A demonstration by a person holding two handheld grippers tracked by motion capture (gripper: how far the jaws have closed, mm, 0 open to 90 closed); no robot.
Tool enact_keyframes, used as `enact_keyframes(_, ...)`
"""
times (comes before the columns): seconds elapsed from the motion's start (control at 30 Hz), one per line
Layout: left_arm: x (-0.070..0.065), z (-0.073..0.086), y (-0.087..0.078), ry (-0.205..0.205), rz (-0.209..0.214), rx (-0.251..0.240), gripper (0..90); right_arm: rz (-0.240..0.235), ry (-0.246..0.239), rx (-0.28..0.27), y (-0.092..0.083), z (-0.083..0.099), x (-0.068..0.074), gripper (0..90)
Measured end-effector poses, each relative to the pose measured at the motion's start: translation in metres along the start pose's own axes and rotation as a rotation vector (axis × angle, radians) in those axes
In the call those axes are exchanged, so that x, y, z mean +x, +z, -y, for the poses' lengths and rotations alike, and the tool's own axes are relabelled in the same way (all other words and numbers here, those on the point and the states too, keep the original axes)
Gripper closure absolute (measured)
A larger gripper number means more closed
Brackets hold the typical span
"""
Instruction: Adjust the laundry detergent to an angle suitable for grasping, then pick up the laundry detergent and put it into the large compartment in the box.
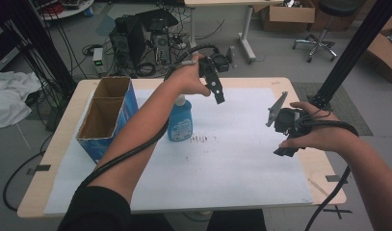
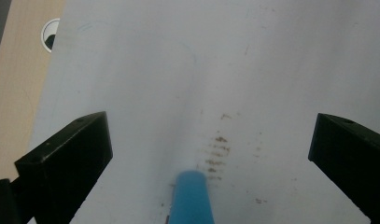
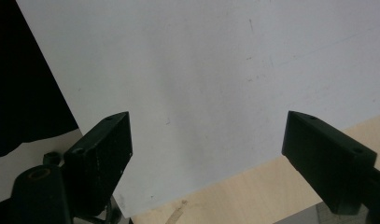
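Left gripper [image 1: 218,94], upper centre of high view: jaws stood wide apart, nothing between them, tips pointed down at the sheet [image 1: 241,159]. Hovered above and just right of the bottle [image 1: 180,120], probably lined up for a descent onto it. In left gripper view, bottle's blue top [image 2: 192,196] seen at bottom centre, midway between the jaws but below them and untouched; placement judged a pre-grasp alignment, with the neck centred so both pads would meet it together.

Right gripper [image 1: 282,132], right of high view: jaws also spread, holding nothing. Held well apart from the bottle, near the sheet's right edge; likely parked clear to leave the left side room to work. In right gripper view [image 3: 206,140], bare sheet and a strip of table [image 3: 253,196] seen between the jaws.

Bottle: upright on the sheet, left of centre in high view, just right of the box [image 1: 107,115]. Brown stain [image 1: 203,138] just right of the bottle on the sheet; also seen in left gripper view [image 2: 218,151], above the blue top. Box open-topped, two compartments, set at the sheet's left edge, apparently out of the working zone.
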State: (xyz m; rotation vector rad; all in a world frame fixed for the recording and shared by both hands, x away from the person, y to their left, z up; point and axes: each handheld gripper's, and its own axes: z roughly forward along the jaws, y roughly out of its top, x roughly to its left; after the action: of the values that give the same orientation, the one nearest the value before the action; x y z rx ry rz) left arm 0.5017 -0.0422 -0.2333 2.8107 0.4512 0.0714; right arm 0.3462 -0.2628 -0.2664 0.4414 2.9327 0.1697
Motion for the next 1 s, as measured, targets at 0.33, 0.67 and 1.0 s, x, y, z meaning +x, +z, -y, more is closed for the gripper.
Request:
enact_keyframes(0.33, 0.0031, 0.0, -0.0045, -0.011, 0.001, -0.016, 0.1, -0.002, -0.01, -0.003, 0.0006, -0.0008, -0.0033, 16.3)
enact_keyframes(0.67, 0.0, 0.0031, -0.008, -0.015, -0.01, -0.016, 0.1, 0.005, -0.016, 0.003, -0.001, -0.001, -0.0017, 16.3)
enact_keyframes(1.0, 0.0014, -0.0015, -0.01, -0.006, -0.01, -0.027, 0.1, 0.002, -0.016, 0.006, -0.0005, -0.0017, 0.0021, 16.3)
